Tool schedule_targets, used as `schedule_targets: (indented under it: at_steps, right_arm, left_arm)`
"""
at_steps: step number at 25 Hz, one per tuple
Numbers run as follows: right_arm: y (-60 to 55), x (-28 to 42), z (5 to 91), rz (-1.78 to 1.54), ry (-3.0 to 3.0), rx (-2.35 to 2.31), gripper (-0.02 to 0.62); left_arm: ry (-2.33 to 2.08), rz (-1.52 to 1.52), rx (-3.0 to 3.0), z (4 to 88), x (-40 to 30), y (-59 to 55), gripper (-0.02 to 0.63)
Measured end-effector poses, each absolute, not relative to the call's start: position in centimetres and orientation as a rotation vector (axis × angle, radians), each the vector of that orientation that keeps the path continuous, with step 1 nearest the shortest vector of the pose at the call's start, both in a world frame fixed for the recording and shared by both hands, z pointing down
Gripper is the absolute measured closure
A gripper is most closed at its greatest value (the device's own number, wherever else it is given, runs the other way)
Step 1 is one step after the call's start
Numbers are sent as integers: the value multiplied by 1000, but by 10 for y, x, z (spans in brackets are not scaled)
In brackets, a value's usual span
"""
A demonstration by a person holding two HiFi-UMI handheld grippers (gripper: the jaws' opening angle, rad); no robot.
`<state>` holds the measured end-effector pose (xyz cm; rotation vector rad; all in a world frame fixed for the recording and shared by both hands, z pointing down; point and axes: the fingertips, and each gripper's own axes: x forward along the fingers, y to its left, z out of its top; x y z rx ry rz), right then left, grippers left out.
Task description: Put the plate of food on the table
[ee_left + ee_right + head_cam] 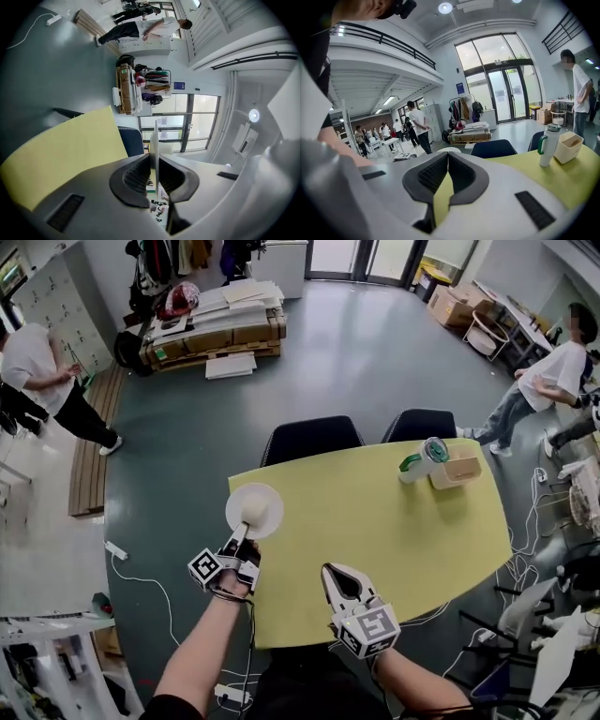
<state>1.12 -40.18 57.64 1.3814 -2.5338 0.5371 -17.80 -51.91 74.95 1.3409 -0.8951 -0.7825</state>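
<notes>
The left gripper is clenched on the near rim of a white plate. It holds the plate level at the left corner of the yellow table, so the pale, round piece of food stays seated at the plate's centre. In the left gripper view the rim shows edge-on, pinched between the two ribbed pads. The plate hangs partly over the table's corner and partly beyond its edge. Whether its base touches the tabletop cannot be told, and the placing looks unfinished.

The right gripper hovers over the table's near edge, its jaws closed tip to tip on nothing. It appears to be kept clear as a spare hand.

The tabletop is smooth, matte and mostly bare, apparently leaving ample room to slide the plate inward. At the table's far right corner stand a white tumbler with a green handle and a beige container. Two dark chairs are tucked in at the table's far side.

Beyond the table a grey floor runs to a pallet of stacked boards and glazed doors. People stand well off to the table's left and right, and cables trail below its left side.
</notes>
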Motion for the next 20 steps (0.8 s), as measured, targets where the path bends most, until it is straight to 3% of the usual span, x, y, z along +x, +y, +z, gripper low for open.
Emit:
schedule_targets:
  at_steps: [20]
  right_arm:
    - [-402, 26, 635, 605, -2472, 1305, 583]
  left_arm:
    - [-1085, -666, 1192, 886, -169, -636, 571]
